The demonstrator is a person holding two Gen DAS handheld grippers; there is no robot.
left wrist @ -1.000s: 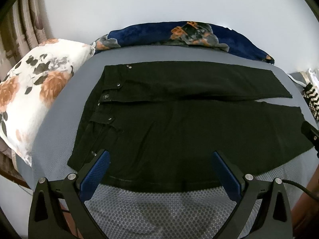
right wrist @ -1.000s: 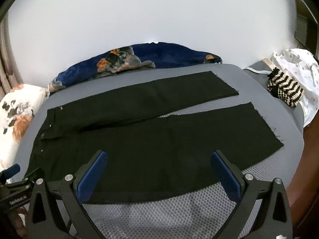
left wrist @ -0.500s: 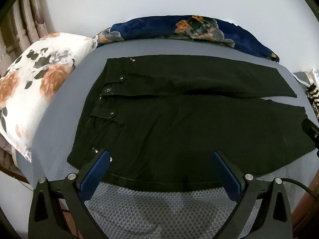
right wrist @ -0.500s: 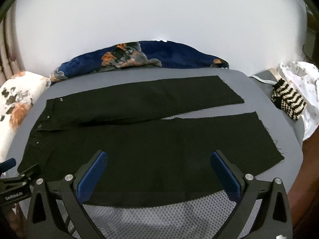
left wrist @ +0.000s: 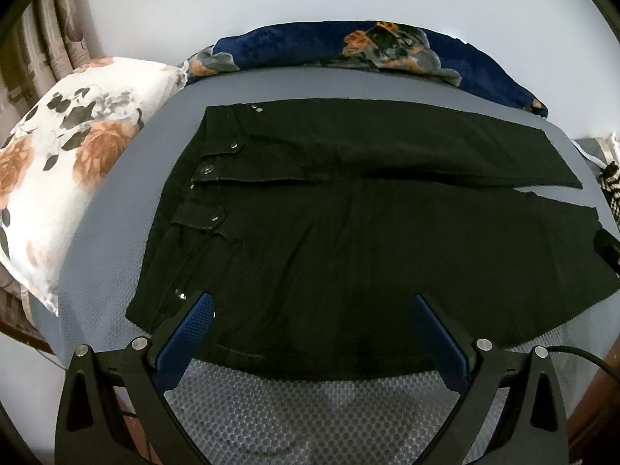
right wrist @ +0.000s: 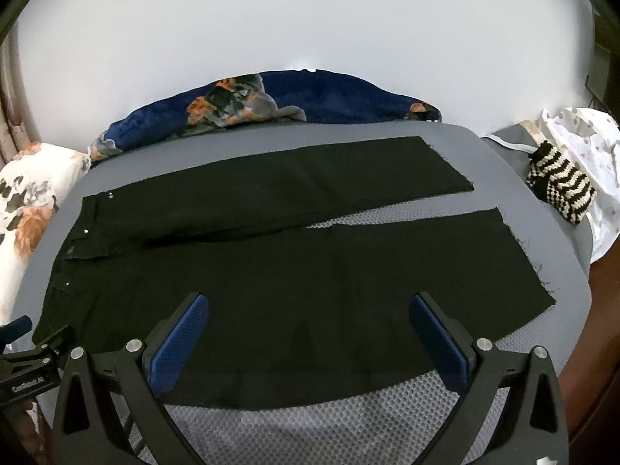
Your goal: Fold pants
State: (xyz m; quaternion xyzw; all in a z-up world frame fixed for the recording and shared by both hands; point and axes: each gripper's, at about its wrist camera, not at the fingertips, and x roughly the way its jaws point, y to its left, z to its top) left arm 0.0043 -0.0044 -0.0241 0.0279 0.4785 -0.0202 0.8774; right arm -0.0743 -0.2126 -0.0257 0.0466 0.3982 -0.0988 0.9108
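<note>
Black pants (left wrist: 348, 240) lie flat on a grey mesh-covered bed (left wrist: 310, 418), waistband with metal studs to the left, both legs running right and side by side. They also show in the right wrist view (right wrist: 290, 279). My left gripper (left wrist: 312, 310) is open and empty, just above the near edge of the pants close to the waist. My right gripper (right wrist: 310, 310) is open and empty, above the near leg's near edge. The left gripper's tip (right wrist: 23, 345) shows at the left edge of the right wrist view.
A floral white pillow (left wrist: 66, 178) lies left of the waistband. A dark blue floral blanket (left wrist: 368, 46) lies along the far edge by the white wall. A striped knit item (right wrist: 558, 186) and white spotted cloth (right wrist: 585, 147) lie at the right.
Both grippers have tilted and eased slightly forward over the bed, so the pants sit lower in both views. The pants have not moved. Both grippers stay open.
</note>
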